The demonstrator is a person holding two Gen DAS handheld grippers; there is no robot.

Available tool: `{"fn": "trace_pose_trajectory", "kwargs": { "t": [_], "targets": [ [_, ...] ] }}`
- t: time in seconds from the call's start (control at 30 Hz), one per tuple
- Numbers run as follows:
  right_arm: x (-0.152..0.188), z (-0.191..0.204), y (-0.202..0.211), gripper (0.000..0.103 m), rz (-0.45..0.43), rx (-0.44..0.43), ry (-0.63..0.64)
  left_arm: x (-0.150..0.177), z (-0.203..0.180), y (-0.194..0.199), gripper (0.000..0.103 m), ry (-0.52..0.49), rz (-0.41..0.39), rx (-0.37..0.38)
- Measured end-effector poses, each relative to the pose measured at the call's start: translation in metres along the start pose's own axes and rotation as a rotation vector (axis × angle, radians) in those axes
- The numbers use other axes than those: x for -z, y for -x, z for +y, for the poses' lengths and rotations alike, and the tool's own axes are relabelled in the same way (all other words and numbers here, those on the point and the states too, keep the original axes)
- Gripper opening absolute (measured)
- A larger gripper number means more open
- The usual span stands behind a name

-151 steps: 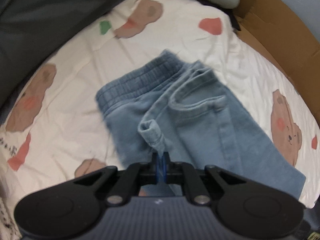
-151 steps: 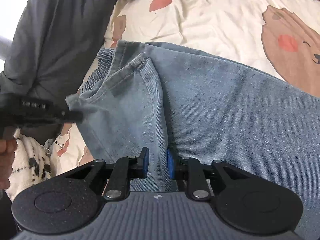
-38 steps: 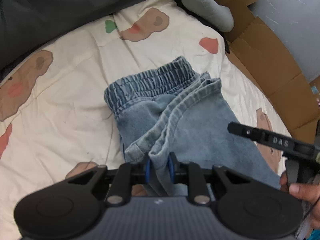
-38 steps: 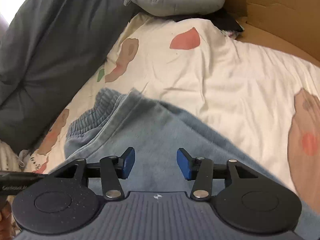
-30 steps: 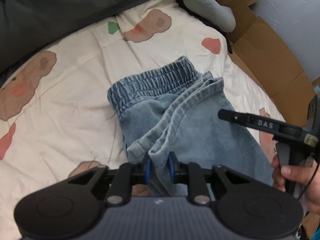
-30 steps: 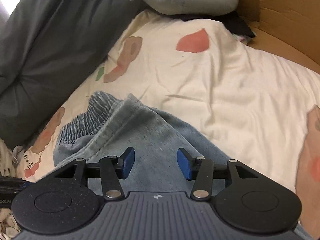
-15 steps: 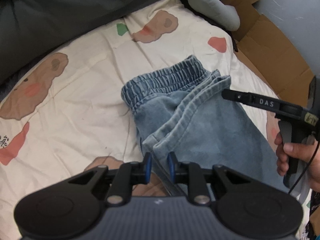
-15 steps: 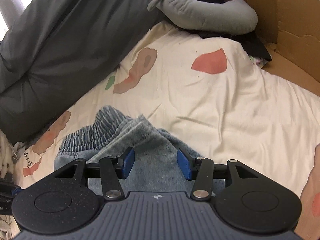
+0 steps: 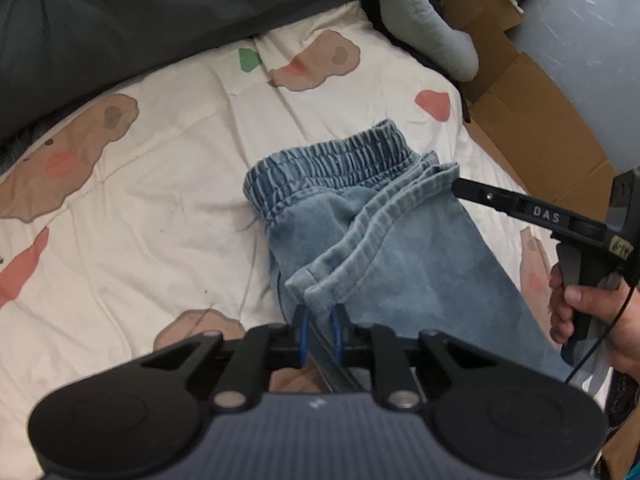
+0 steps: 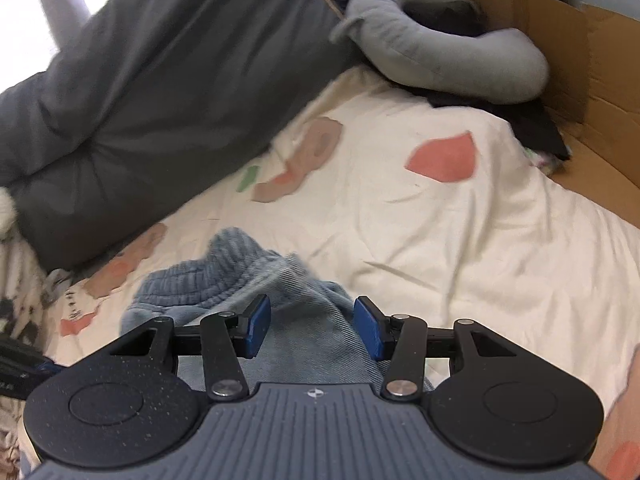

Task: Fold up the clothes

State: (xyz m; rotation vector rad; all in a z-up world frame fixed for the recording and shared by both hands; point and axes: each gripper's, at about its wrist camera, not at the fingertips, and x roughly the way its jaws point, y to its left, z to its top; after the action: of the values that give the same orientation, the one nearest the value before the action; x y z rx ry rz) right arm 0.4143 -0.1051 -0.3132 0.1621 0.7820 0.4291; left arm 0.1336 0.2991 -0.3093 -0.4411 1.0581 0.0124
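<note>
- So the pair of faded blue denim pants with a ribbed elastic waistband is lying folded on the cream bedsheet with brown bear and red blob prints, waistband end pointing away toward the dark grey duvet.
- The left gripper sits right at the near edge of the pants, by a folded hem corner. Its blue pads have a narrow gap between them; looks like a bit of denim runs into that gap, but honestly the fingers hide the contact, so I can't say if it's actually pinching anything.
- The right gripper has its blue-padded fingers spread wide with nothing between them. It hangs over the far hem corner of the pants; in its own view the denim fills the space under and ahead of the open jaws, with the bunched waistband just beyond on the left.
- From the left wrist view you can see that right gripper from the side, its black finger tip reaching to the right-hand corner of the top fold, just beside the waistband. A person's hand grips its handle off to the right.
- A grey tube-shaped cushion sits at the head of the sheet, with brown cardboard beside it on the right.
</note>
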Motion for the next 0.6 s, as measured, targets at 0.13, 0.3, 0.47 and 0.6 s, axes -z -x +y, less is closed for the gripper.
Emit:
{"fn": "trace_pose_trajectory", "kwargs": {
  "t": [0.13,0.3,0.47,0.6],
  "targets": [
    [-0.004,0.007,-0.006,0.054,0.017,0.001,0.085,0.001,0.003,-0.002,0.014,-0.007,-0.01,0.013],
    [-0.009,0.017,-0.013,0.047,0.039,0.001,0.191,0.003,0.006,-0.005,0.014,0.004,-0.021,0.027],
    [-0.013,0.022,-0.014,0.005,0.052,0.009,0.273,0.004,0.007,-0.006,0.012,0.004,-0.042,0.043],
    [-0.021,0.024,-0.009,0.005,0.044,0.007,0.302,0.005,0.004,0.001,0.007,-0.011,-0.082,0.054]
  ]
}}
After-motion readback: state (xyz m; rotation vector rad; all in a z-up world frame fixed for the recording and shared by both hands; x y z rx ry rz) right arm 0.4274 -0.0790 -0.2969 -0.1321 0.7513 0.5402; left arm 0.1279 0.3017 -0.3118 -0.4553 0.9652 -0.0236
